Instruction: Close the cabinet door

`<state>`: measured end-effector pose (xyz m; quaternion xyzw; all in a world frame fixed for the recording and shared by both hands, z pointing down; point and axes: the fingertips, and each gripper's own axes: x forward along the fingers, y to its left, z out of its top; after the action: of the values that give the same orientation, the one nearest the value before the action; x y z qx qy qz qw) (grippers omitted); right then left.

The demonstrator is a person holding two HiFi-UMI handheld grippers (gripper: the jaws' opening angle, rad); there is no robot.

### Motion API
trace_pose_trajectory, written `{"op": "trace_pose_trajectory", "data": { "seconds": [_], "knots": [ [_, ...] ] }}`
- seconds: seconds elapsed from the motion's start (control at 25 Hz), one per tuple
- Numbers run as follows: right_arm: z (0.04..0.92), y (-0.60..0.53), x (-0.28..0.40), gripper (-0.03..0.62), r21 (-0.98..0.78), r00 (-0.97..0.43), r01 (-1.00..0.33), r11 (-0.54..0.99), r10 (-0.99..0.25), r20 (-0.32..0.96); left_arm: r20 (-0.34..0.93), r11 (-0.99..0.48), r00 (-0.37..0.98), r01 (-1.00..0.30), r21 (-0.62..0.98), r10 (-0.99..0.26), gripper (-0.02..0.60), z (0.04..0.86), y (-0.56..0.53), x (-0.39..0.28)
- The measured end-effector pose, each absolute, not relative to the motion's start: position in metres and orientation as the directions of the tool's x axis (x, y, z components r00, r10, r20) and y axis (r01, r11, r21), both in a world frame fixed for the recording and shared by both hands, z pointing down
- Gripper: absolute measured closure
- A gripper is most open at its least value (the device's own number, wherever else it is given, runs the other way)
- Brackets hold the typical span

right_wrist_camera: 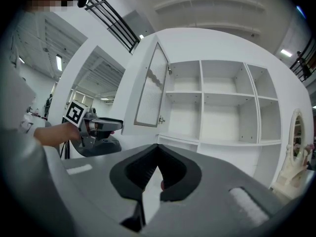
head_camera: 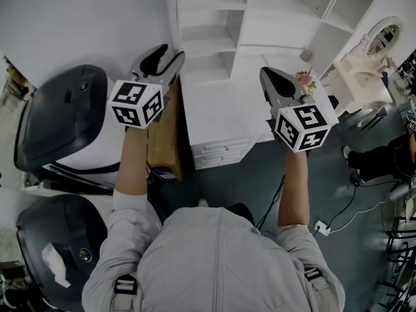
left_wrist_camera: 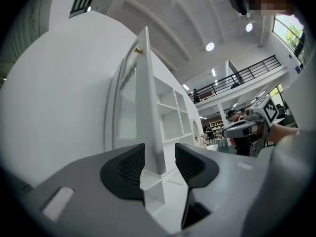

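A white cabinet [head_camera: 214,38] with bare shelves stands in front of me. Its door [right_wrist_camera: 150,85], with a ribbed panel, is swung out on the left side. In the left gripper view the door's [left_wrist_camera: 148,107] thin edge lines up with the gap between my left gripper's [left_wrist_camera: 159,162] jaws, which stand open with the pads off it. From the head view that left gripper [head_camera: 168,52] sits at the cabinet's left edge. My right gripper [head_camera: 268,77] is level before the cabinet's middle. Its tips [right_wrist_camera: 157,154] meet and hold nothing.
Two black rounded chairs [head_camera: 62,116] [head_camera: 58,246] stand at the left. A brown box [head_camera: 166,142] leans beside the cabinet's drawers [head_camera: 221,153]. A white vanity with an oval mirror [head_camera: 374,41] is at the right, a person [head_camera: 383,158] nearby, and a cable with a plug [head_camera: 322,226] lies on the floor.
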<state>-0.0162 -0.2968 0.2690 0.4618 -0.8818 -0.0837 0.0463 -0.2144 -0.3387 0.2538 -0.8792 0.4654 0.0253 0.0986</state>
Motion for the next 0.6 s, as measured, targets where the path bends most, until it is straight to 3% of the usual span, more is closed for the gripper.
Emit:
{"op": "trace_pose_trajectory", "data": {
  "seconds": [0.2, 0.6],
  "knots": [
    [0.274, -0.304, -0.008, 0.592, 0.183, -0.581, -0.799, 0.573, -0.814, 0.013, -0.134, -0.523, 0.544, -0.837, -0.163, -0.828, 0.351, 0.243, -0.348, -0.209],
    [0.270, -0.326, 0.024, 0.592, 0.178, -0.641, -0.754, 0.632, -0.768, 0.012, -0.111, -0.377, 0.390, -0.918, -0.124, -0.914, 0.426, 0.244, -0.359, -0.211]
  ]
}}
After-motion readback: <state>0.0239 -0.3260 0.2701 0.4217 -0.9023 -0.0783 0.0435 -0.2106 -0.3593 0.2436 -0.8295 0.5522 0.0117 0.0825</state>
